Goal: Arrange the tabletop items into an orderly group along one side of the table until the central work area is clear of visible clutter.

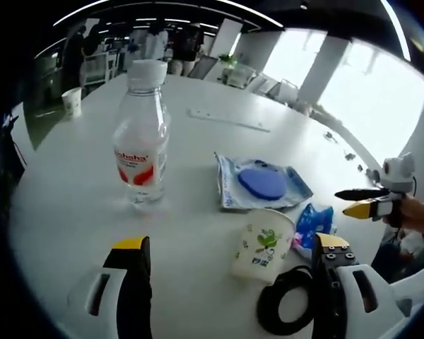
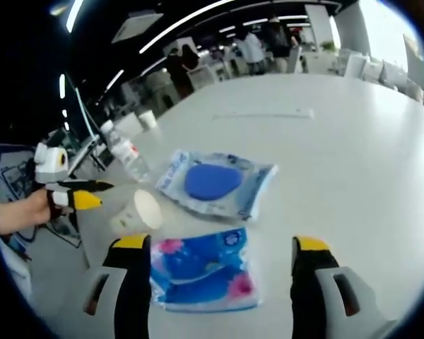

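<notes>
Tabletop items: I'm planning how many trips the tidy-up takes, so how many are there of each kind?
Water bottle: 1
Paper cups: 2, the printed one near the left claw and a far one
Plastic packets: 2, one with a blue disc, one blue and pink
Black ring: 1
Flat white strip: 1
Total: 7

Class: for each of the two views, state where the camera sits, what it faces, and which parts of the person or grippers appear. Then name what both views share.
Left gripper view: rides the left gripper, facing the water bottle, paper cup and black ring; the right gripper enters from the right.
Right gripper view: rides the right gripper, over the blue-pink packet; the left gripper and a hand show.
Shared: bottle, cup, blue pad packet.
</notes>
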A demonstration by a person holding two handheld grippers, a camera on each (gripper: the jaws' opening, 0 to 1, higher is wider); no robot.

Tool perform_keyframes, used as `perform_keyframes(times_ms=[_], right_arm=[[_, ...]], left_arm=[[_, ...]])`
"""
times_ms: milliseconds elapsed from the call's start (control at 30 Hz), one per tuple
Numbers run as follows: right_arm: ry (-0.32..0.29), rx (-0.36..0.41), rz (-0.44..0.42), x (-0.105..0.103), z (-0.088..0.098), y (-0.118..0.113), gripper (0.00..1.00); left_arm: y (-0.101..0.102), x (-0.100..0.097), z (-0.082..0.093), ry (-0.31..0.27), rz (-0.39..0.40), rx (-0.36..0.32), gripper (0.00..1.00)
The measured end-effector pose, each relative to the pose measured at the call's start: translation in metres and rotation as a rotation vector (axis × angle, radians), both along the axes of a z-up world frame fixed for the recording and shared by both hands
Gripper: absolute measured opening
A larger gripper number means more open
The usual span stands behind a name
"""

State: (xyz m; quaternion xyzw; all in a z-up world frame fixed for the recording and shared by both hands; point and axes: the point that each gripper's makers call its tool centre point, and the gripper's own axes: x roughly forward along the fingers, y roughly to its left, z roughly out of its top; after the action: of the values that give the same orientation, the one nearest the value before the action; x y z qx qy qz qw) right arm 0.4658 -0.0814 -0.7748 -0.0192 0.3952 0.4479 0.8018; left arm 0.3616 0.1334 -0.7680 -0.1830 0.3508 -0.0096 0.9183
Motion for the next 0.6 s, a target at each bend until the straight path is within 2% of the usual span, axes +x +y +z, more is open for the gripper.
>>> perform_keyframes(times_ms=[600], right_arm=[[0.020, 0.006, -0.016, -0.008, -0.002, -0.018, 0.78]], left_arm=[[-0.040, 0.018, -0.009, 0.042, -0.126, 0.029, 0.90]])
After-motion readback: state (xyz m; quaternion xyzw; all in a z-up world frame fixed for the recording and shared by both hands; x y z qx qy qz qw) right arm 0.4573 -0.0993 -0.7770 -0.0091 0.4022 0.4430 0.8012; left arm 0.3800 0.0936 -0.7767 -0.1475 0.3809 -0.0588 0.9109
